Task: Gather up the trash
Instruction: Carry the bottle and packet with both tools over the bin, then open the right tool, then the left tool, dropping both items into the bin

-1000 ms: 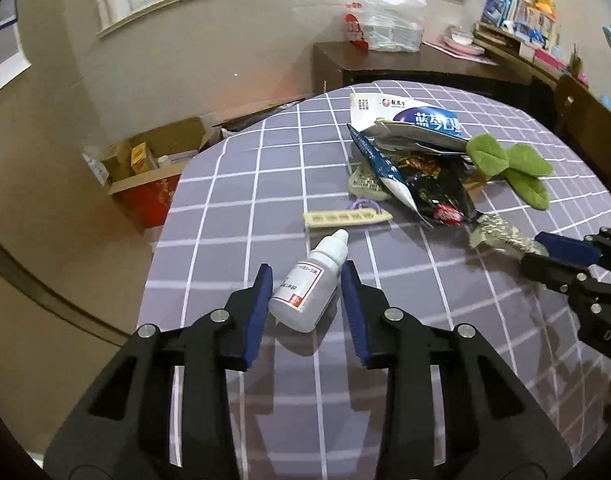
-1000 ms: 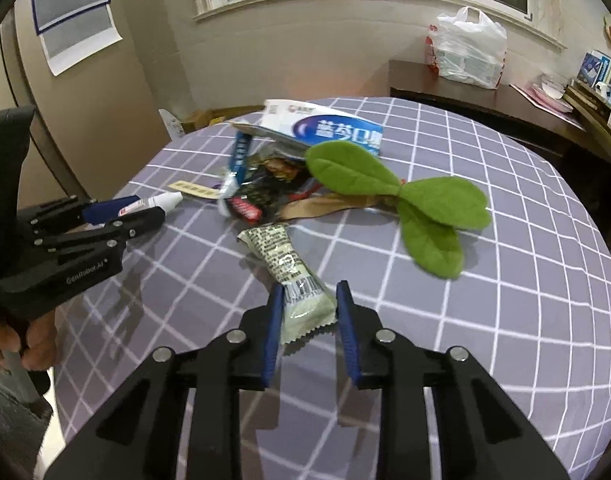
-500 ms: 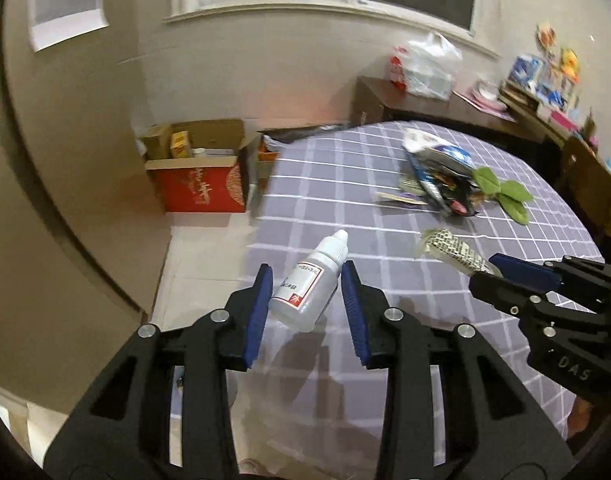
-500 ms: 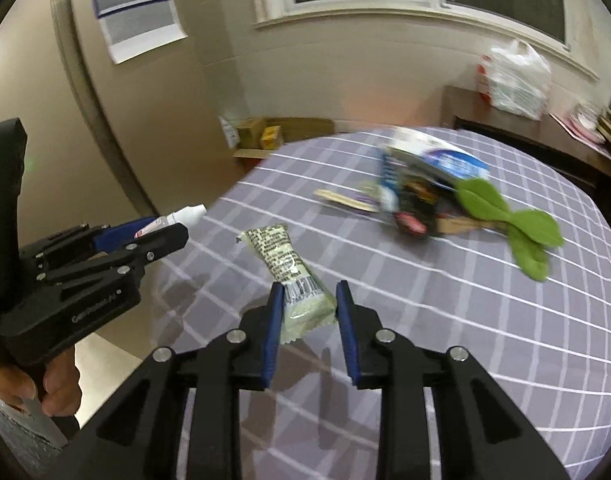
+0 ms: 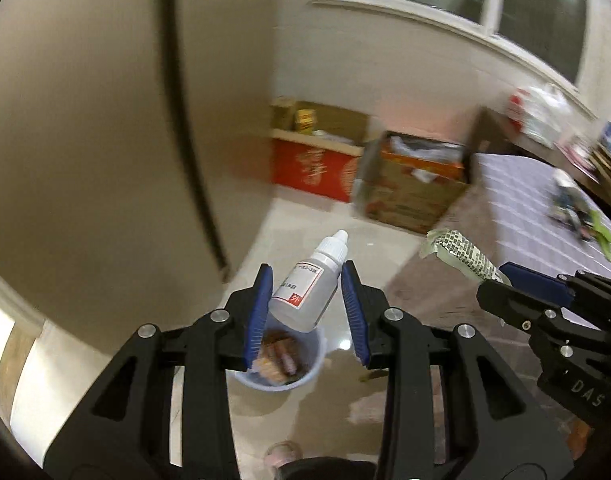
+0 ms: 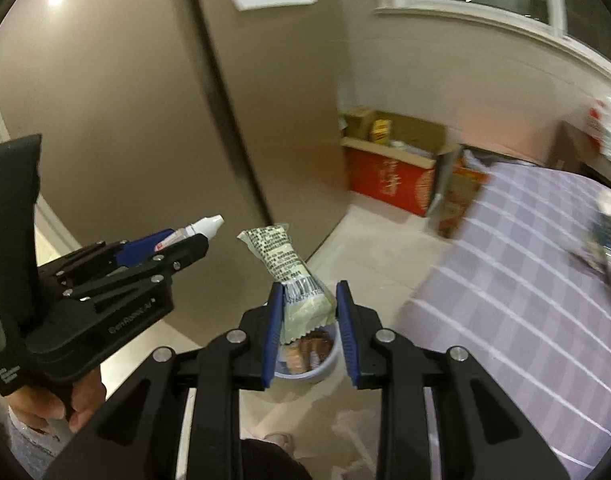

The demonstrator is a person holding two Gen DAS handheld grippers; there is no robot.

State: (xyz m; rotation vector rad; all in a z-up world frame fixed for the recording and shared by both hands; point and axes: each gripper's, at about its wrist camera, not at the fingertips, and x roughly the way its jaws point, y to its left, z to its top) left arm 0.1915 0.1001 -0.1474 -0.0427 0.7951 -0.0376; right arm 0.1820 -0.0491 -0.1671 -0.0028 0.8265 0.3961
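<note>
While the left gripper [image 5: 307, 294] clamped its blue pads on a small white dropper bottle [image 5: 311, 286], the bottle pointed up and away, its labelled body tilted between the jaws. Directly beneath it on the pale tiled floor [image 5: 293, 232] stood a pale blue bin [image 5: 317, 376] holding brownish wrappers. The right gripper [image 6: 310, 310] pinched the lower end of a pale green snack wrapper [image 6: 283, 258], the rest standing up past its fingertips, and the same bin [image 6: 325, 368] showed below that grip. In the right wrist view the left gripper [image 6: 177, 242] sat to the left, held by a hand [image 6: 61, 404]. Farther off, the table under its purple checked cloth [image 6: 525, 280] lay to the right, with blurred litter [image 6: 607, 240] on it. Beyond, a red box [image 5: 313, 164] and an open cardboard carton [image 5: 413, 196] stood by the wall below the window sill [image 5: 445, 24].
</note>
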